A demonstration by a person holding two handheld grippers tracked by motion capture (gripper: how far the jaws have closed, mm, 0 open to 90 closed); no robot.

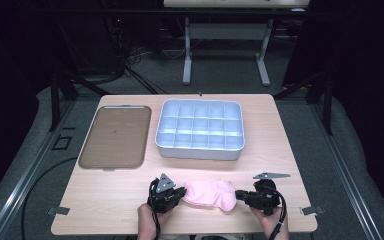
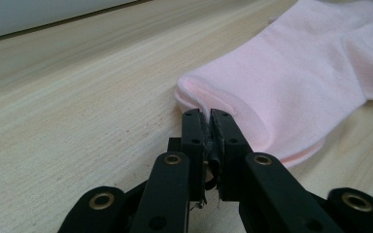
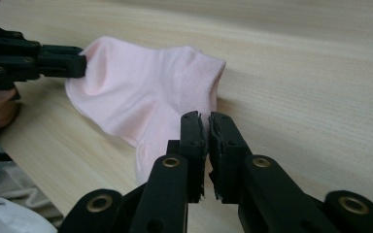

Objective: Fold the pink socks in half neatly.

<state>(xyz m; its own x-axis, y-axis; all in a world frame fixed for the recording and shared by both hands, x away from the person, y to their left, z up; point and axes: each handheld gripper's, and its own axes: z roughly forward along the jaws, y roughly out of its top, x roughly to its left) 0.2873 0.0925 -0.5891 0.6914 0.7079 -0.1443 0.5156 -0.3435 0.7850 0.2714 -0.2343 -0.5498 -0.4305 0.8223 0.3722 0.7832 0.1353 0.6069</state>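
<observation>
A pink sock (image 1: 210, 194) lies flat on the wooden table near its front edge, between my two grippers. My left gripper (image 1: 182, 192) is at the sock's left end. In the left gripper view its jaws (image 2: 209, 114) are shut on the folded edge of the sock (image 2: 296, 73). My right gripper (image 1: 237, 195) is at the sock's right end. In the right gripper view its jaws (image 3: 207, 116) stand together, pinching the near edge of the sock (image 3: 141, 87), and the left gripper (image 3: 77, 65) holds the far end.
A white box (image 1: 200, 150) divided into several compartments stands at the middle back. A flat brown tray (image 1: 115, 135) lies to its left. The table's front edge (image 1: 180, 232) runs just behind both hands.
</observation>
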